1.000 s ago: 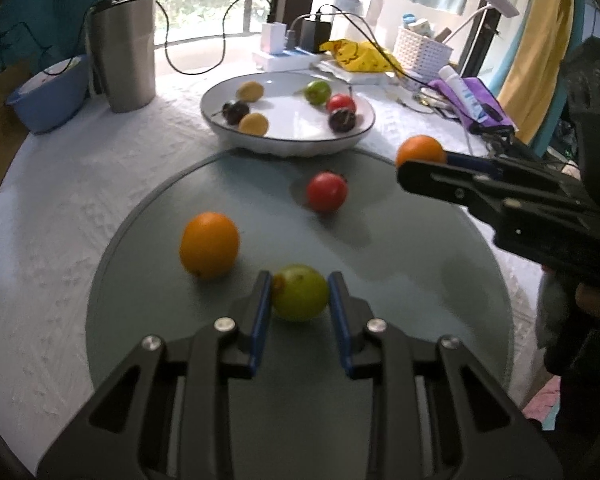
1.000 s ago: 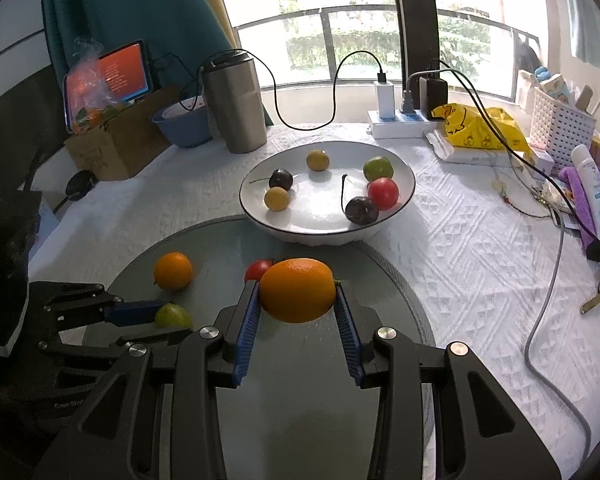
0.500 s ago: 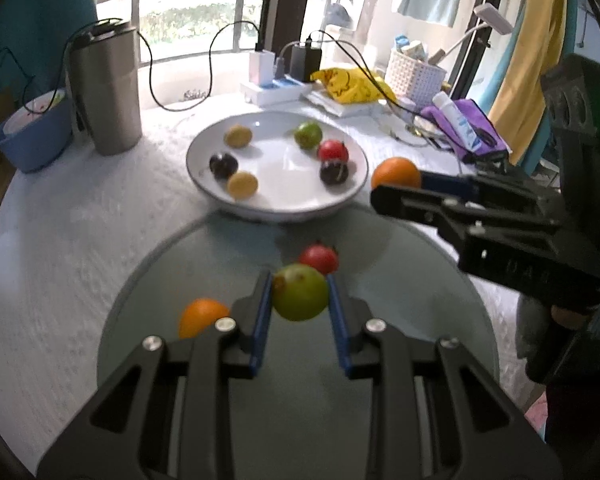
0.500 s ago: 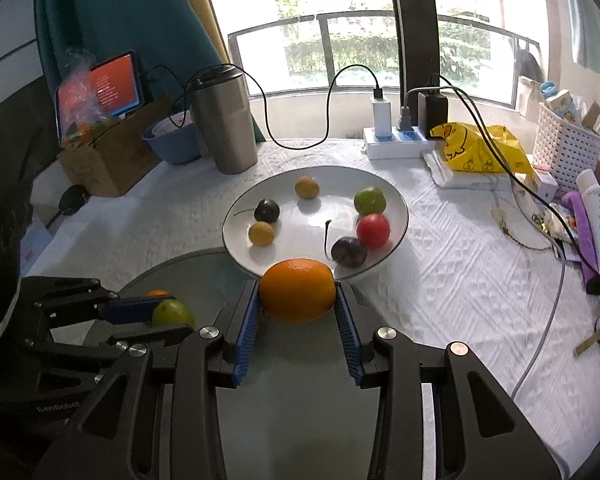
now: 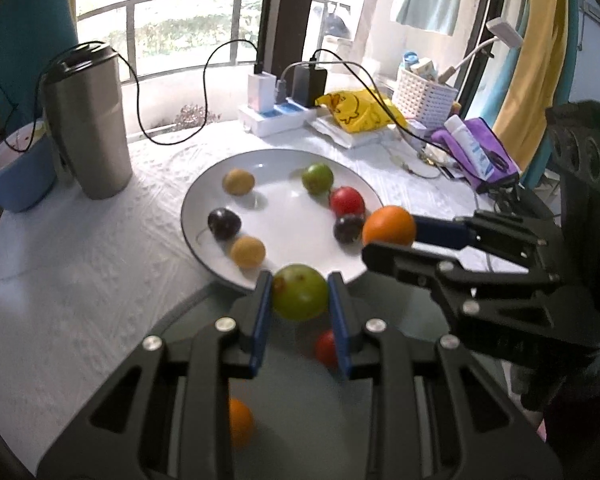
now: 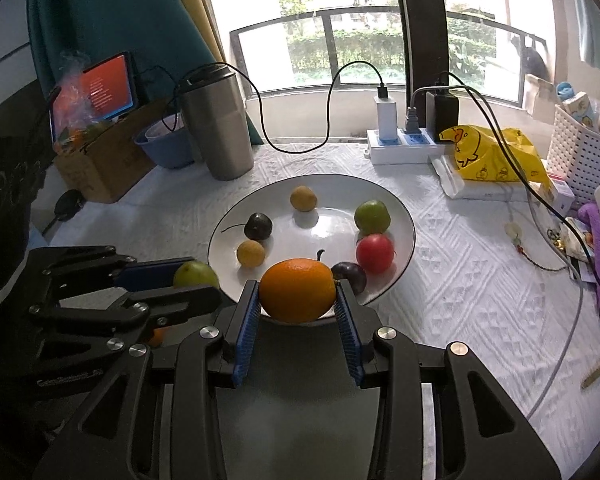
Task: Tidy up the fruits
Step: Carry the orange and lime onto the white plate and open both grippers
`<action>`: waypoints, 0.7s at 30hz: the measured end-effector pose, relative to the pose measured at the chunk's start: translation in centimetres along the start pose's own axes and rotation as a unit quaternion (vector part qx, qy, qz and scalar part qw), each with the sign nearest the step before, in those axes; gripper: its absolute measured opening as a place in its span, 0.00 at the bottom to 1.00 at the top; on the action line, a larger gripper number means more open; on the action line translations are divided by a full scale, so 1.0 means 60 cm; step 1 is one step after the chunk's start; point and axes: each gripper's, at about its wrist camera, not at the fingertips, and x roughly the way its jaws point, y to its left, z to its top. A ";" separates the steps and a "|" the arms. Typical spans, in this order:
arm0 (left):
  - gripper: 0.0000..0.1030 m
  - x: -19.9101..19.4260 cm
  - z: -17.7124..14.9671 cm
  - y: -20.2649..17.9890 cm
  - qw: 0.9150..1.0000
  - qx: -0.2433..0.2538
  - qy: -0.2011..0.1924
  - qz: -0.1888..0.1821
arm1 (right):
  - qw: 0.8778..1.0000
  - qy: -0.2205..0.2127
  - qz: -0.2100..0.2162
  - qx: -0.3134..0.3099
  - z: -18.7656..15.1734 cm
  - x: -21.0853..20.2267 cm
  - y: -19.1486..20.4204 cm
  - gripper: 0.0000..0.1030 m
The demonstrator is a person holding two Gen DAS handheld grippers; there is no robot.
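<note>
My left gripper is shut on a green fruit and holds it in the air at the near rim of the white plate. My right gripper is shut on an orange and holds it over the plate's near rim. The plate holds several small fruits: yellow, dark, green and red. A red fruit and a second orange lie on the grey round mat below my left gripper. Each gripper shows in the other's view.
A steel tumbler and a blue bowl stand left of the plate. A power strip with chargers and cables, a yellow bag, a white basket and purple cloth are at the back right. A cardboard box is far left.
Both grippers have lifted their fruits and moved forward from over the grey mat to the plate's near rim. The red fruit and second orange stayed on the mat.
</note>
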 end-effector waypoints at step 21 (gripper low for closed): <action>0.32 0.046 0.017 0.032 0.999 -0.032 0.024 -0.003 | 1.000 0.015 0.001 -0.009 0.028 0.066 -0.014 0.39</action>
